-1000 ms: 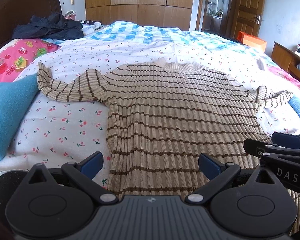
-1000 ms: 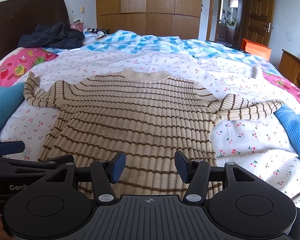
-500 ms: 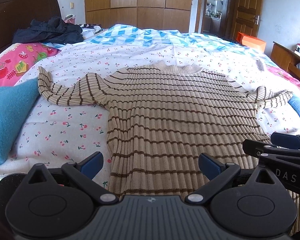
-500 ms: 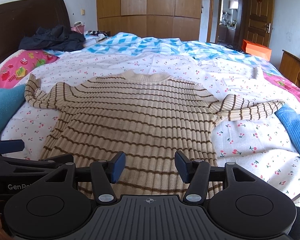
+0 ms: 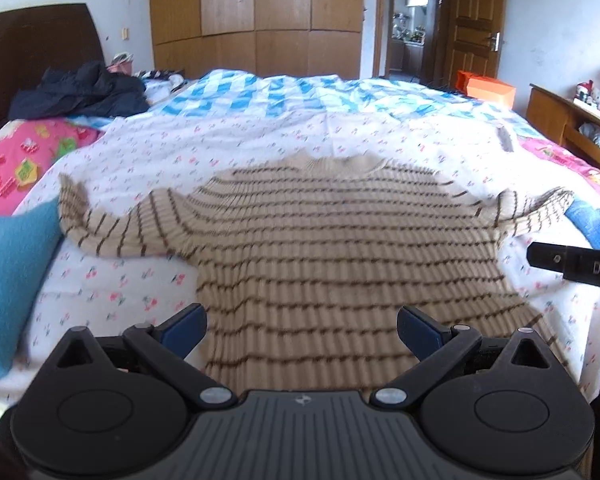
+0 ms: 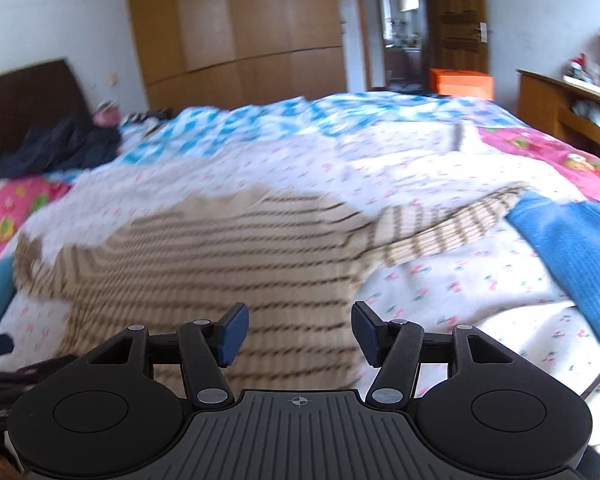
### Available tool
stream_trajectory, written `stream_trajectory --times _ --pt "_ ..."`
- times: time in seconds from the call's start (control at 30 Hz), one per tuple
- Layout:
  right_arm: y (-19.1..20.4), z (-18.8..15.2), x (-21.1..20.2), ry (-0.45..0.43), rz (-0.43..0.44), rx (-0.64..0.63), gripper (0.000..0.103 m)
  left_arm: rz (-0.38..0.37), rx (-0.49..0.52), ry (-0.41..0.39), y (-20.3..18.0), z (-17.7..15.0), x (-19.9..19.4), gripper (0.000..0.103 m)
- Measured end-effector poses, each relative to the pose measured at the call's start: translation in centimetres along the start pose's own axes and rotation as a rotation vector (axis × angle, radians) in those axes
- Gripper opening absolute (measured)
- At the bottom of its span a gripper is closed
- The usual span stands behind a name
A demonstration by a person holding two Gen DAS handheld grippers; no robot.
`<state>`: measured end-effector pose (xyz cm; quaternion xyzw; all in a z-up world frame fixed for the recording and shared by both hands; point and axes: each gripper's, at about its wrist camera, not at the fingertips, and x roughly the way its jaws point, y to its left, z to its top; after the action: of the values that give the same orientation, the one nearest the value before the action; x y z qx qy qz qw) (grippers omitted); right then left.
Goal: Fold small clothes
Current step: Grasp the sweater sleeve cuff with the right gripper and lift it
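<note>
- A striped beige sweater (image 5: 340, 248) lies flat on the bed (image 5: 260, 148), face up, collar toward the far side and hem toward the two grippers.
- Its sleeves are spread out to both sides: one reaches toward a teal pillow (image 5: 8, 280) at the left edge of the bed, the other ends beside a blue knitted cloth (image 6: 572, 248) on the right.
- The sheet under the sweater is white with small cherries; farther back lies a blue-and-white checked blanket (image 5: 260, 92).
- The left gripper (image 5: 300, 330) hangs above the sweater's lower part, its blue-tipped fingers (image 5: 184, 326) spread wide with nothing between them, only the knit showing below the gap.
- The right gripper (image 6: 298, 334) hangs over the sweater's lower right part near the side edge; its fingers are parted too, less wide than the left pair, and grasp nothing.
- The right wrist view is smeared by motion blur, so fine detail of the knit there is hard to read.
- In the left wrist view a black bar of the right gripper pokes in from the right edge, above the sheet just beside the sweater's side.
- A dark jacket (image 5: 80, 94) is heaped near the wooden headboard (image 5: 32, 52), and a pink patterned cover (image 5: 16, 160) lies below it.
- Behind the bed stand a wooden wardrobe (image 5: 256, 20) and an open door (image 5: 476, 20); an orange box (image 5: 486, 90) sits past the bed's far right corner.
</note>
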<state>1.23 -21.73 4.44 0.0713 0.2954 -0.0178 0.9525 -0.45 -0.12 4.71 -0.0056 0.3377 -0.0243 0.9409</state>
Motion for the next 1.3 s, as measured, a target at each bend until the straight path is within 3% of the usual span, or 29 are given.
stream_trajectory --times 0.13,0.43,0.6,0.8,0.9,0.93,0.97,1.07,1.2,1.3 --pt "-6.1 2.4 2.5 0.001 -0.049 0.159 0.056 -0.02 0.06 -0.033 -2.7 2.5 1.3 0.103" --pt "-20.5 8.6 10.0 -0.049 -0.16 0.495 0.047 -0.117 0.151 -0.023 -10.7 6.9 6.4 0.103" --pt "-25.4 11.4 13.9 -0.047 -0.186 0.58 0.047 -0.155 0.168 -0.035 -14.2 8.6 8.1 0.103" --pt "-26.6 12.3 18.5 0.064 -0.163 0.589 0.045 -0.184 0.165 0.002 -15.7 8.6 9.3 0.103" --pt "-26.3 12.6 19.9 0.095 -0.187 0.542 0.029 -0.18 0.179 0.017 -15.8 8.0 9.5 0.103" --pt "-26.2 12.6 20.0 0.103 -0.198 0.541 0.016 -0.176 0.181 0.024 -15.7 7.9 9.6 0.103" --pt "-26.1 12.5 19.9 0.107 -0.193 0.55 0.01 -0.172 0.18 0.029 -15.5 7.8 9.6 0.103" --pt "-25.3 12.4 18.5 0.076 -0.169 0.552 0.008 -0.163 0.162 0.03 -14.4 7.7 9.5 0.103" --pt "-22.3 13.5 15.0 0.008 -0.06 0.533 0.007 -0.144 0.141 0.013 -12.6 7.8 9.0 0.103" --pt "-17.9 14.9 13.2 -0.006 0.049 0.485 0.007 -0.121 0.124 -0.003 -10.5 7.6 8.5 0.103"
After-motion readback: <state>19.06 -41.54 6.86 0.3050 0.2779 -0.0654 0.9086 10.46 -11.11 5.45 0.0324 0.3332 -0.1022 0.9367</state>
